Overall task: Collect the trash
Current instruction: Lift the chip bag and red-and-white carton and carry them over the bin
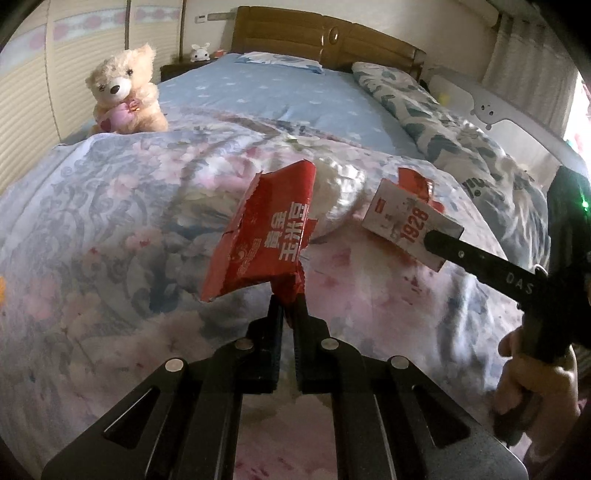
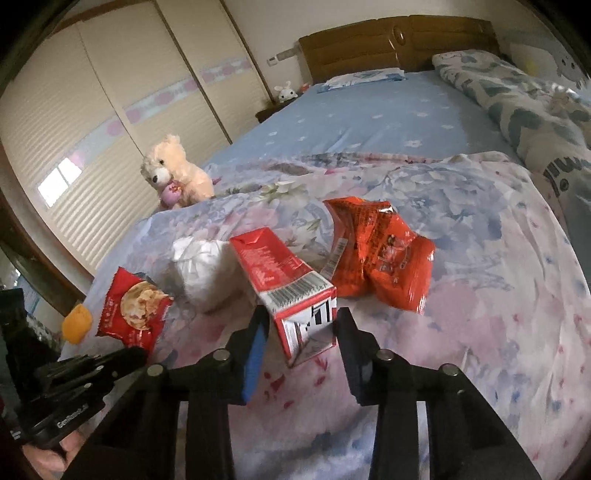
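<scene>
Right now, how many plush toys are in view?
2: a cream teddy bear at the bed's left edge; a small white bunny on the nightstand by the headboard.

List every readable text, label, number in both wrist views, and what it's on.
"黄金玉米豆": red snack wrapper pinched in the left gripper.
"1928": red-and-white carton.
"DAS": finger of the right gripper; any further letters are hidden.
"GenRobot.AI": left gripper body.
Unreadable: barcode and small print on the carton, print on the orange bag, small print on the wrapper.
</scene>
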Tool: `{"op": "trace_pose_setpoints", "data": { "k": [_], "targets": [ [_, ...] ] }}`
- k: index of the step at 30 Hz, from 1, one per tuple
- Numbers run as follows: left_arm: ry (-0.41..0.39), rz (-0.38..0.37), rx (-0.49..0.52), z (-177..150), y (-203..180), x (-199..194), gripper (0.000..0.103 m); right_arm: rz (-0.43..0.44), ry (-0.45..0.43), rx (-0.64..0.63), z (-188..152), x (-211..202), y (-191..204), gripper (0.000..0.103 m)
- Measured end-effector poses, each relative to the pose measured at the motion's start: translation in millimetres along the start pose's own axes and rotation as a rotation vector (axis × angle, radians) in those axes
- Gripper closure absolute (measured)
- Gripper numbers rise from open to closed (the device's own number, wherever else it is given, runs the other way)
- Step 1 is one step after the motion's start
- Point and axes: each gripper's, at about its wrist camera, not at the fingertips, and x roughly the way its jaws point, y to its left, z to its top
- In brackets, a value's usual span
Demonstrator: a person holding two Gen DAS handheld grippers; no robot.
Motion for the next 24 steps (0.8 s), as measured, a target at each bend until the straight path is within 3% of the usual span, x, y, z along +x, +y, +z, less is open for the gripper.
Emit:
{"op": "trace_pose_setpoints", "data": {
  "k": [24],
  "targets": [
    [0.021, -0.154, 0.139, -43.4, -101.5, -32.5, 0.099, -0.045, -0.119, 0.142, -75.4, -127.2, -32.9, 0.067]
  ]
}}
